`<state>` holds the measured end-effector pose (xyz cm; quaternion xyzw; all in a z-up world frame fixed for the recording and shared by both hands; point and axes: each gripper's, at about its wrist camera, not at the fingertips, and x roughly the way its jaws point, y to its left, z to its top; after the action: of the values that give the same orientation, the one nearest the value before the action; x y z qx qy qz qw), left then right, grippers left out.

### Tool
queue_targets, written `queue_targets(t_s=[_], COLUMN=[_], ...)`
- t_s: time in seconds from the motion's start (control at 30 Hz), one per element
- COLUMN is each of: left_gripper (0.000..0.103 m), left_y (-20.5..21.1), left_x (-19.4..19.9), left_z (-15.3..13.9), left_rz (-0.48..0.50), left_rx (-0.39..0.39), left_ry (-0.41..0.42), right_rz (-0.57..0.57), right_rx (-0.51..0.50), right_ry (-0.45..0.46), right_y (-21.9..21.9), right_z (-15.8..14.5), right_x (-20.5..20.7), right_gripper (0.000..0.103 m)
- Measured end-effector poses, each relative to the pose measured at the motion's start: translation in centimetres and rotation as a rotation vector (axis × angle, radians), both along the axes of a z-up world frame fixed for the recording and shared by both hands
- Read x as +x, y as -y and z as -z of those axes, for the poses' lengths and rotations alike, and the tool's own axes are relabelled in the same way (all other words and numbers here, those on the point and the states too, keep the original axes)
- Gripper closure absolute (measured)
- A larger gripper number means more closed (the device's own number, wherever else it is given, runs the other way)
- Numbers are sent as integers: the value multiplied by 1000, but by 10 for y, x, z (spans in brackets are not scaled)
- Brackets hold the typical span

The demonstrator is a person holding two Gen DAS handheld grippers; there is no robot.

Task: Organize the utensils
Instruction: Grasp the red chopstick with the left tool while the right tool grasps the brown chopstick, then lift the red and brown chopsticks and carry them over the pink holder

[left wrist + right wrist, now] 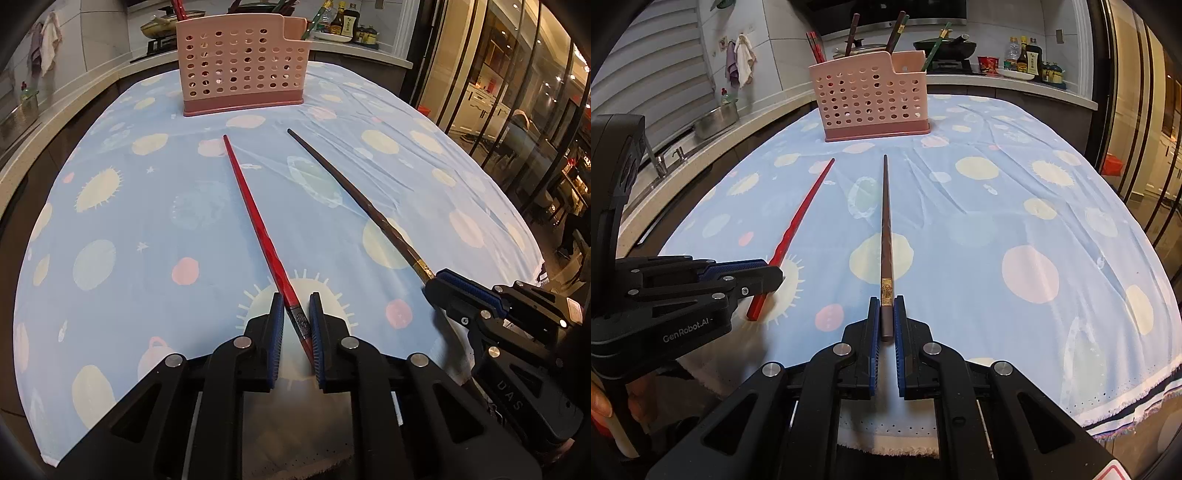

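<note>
A red chopstick [258, 221] lies on the blue patterned tablecloth [147, 206], pointing at the pink perforated utensil holder [240, 70] at the far end. My left gripper [296, 306] straddles its near end; the jaws stand slightly apart around it. A dark brown chopstick [886, 221] lies parallel to the right. My right gripper [885, 306] is shut on its near end. The holder [871, 99] has several chopsticks standing in it. Each gripper shows in the other's view: the right gripper [439, 280], the left gripper [768, 269].
A kitchen counter with a sink [713, 118] runs along the left. A stove with pans [945, 48] and sauce bottles [1030, 59] stand behind the holder. Glass doors [517, 110] are on the right. The cloth's near edge [1108, 417] hangs off the table.
</note>
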<state>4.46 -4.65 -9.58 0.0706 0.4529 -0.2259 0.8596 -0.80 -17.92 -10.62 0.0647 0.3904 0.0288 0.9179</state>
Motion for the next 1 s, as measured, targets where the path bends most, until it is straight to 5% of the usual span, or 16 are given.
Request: queue_targets(t_s=[0.33,0.83,0.93,1.0], left_gripper=[96,96,85,67], left_y=[-7,-33,-29,-25], left_x=[-3,6,2,-2], left_z=[-11,-74,-54,-36], left_rz=[-9,-50,-27,-24], left_rx=[-23,-141,-120,-92], left_ry=[8,112,62,31], right_rz=[12,48,49,45], right_rx=[14,47,53,59], right_ry=[39,256,236,204], right_y=[8,35,34,32], right_z=[-16,-100,-91,-80], right_x=[-5,5,3,1], right_gripper=[96,96,96,96])
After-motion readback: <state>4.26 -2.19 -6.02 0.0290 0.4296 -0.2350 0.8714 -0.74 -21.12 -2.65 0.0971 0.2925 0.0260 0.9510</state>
